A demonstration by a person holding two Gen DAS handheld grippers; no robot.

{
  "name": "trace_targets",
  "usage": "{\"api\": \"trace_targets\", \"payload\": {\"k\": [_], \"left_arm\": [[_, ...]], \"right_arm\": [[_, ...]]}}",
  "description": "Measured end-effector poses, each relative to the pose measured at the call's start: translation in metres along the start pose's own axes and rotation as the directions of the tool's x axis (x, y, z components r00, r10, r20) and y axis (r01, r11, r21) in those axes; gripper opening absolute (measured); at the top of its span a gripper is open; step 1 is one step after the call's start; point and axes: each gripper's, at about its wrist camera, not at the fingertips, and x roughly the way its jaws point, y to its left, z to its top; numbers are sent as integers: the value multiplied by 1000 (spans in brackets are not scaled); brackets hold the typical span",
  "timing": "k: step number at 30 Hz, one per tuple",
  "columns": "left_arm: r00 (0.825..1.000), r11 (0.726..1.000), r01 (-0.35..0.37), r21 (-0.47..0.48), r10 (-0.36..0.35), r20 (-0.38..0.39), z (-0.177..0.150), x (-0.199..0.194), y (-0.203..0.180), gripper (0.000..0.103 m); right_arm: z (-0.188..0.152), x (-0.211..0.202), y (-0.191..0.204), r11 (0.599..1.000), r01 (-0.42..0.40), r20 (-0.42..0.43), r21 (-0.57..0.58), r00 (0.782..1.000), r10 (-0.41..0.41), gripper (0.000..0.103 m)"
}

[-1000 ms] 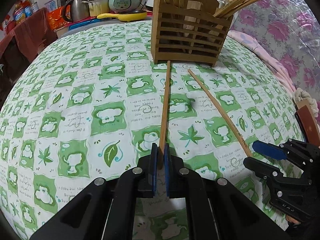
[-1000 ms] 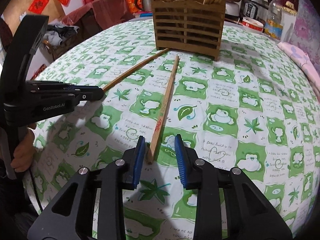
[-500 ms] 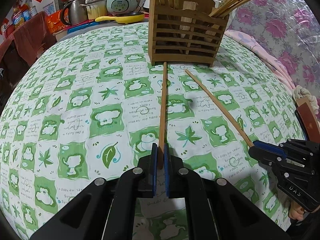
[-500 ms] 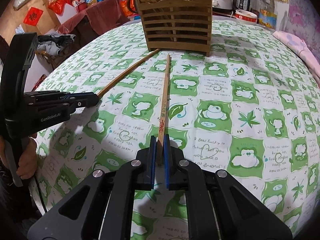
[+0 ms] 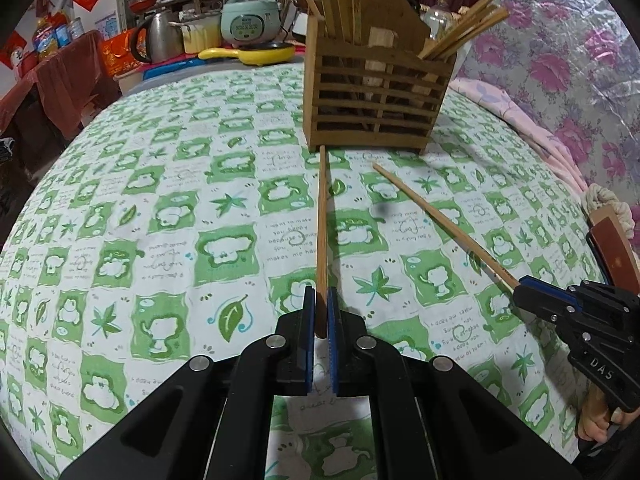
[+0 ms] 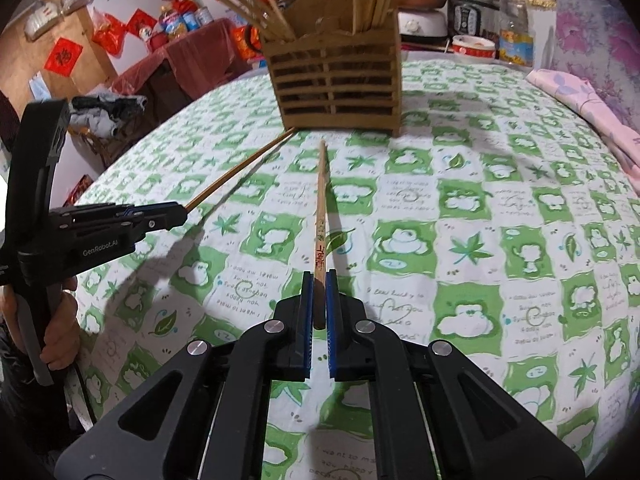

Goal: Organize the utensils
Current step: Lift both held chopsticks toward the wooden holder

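The left gripper is clamped on the near end of a plain chopstick. Its long axis runs straight away from the jaws across the green-and-white tablecloth, and its far tip ends just at the foot of the wooden holder, at that box's left front corner.

The right gripper pinches the near end of a second chopstick, the one with red printed characters near the grip. This one also points toward the holder, its tip stopping short of the slatted front with a strip of cloth between. In the left wrist view the two sticks spread apart toward the near side and draw closer toward the holder (they do not touch).

The holder stands upright far across the table, with many chopsticks leaning out of its left and right compartments.

Broad open cloth lies to the left of the plain chopstick. The table's rounded edge falls away on the left toward dark furniture, and on the right toward pink floral fabric.
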Motion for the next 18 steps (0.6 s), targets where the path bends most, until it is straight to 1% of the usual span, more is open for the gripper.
{"api": "trace_targets", "payload": {"k": [6,10,13,15,18], "left_arm": [[999,1000,-7,-15,8,42,-5,-15,1,6],[997,1000,-9,-8,10,78,-3,-31,-3,6],[993,1000,-7,5,6,118,8,-50,-8,6],[990,1000,-3,15,1,140,17,-60,-12,6],[983,1000,5,30,-10,181,38,-78,-20,6]], "right_arm": [[0,-11,-7,1000,-14,56,23,998,13,6],[4,-23,-10,999,-30,87,32,996,27,7],[15,-38,-12,998,-42,126,36,991,37,7],[25,-50,-10,999,-35,159,30,987,30,7],[48,-70,-6,1000,-27,220,14,975,23,7]]}}
